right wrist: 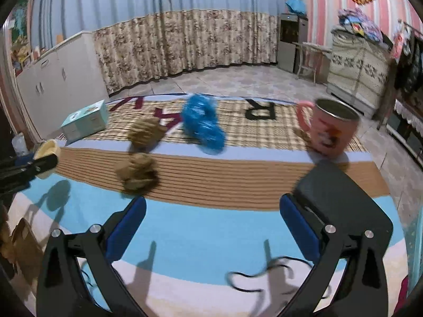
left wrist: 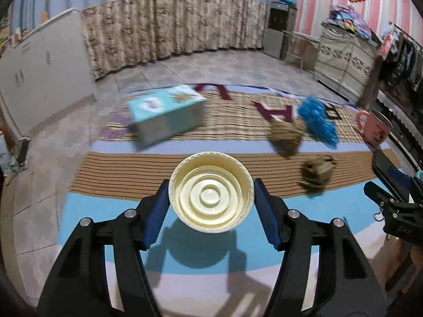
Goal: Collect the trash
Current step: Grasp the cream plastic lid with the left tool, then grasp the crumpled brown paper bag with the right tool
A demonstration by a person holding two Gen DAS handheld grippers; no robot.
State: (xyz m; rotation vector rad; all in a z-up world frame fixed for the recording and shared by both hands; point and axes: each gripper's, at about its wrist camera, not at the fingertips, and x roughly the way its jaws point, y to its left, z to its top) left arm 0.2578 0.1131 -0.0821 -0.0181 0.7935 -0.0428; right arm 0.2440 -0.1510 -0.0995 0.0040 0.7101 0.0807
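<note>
My left gripper [left wrist: 211, 182] is shut on a cream plastic cup [left wrist: 211, 195], seen bottom-first and held above the striped mat [left wrist: 127, 174]. The same cup [right wrist: 49, 148] shows at the left edge of the right wrist view. Two brown crumpled paper balls [right wrist: 145, 132] [right wrist: 137, 173] and a blue crumpled plastic wad [right wrist: 203, 124] lie on the mat ahead. My right gripper [right wrist: 212, 200] is open with nothing between its fingers, hovering over the blue band of the mat just short of the nearer brown ball. A dark flat piece [right wrist: 341, 198] sits against its right finger.
A pink mug [right wrist: 330, 126] stands at the mat's right side, and a teal box [right wrist: 86, 122] at the far left. A black cord [right wrist: 264, 272] lies near the front. White cabinets [right wrist: 60, 74] line the left wall, and furniture and hanging clothes [right wrist: 370, 66] fill the right.
</note>
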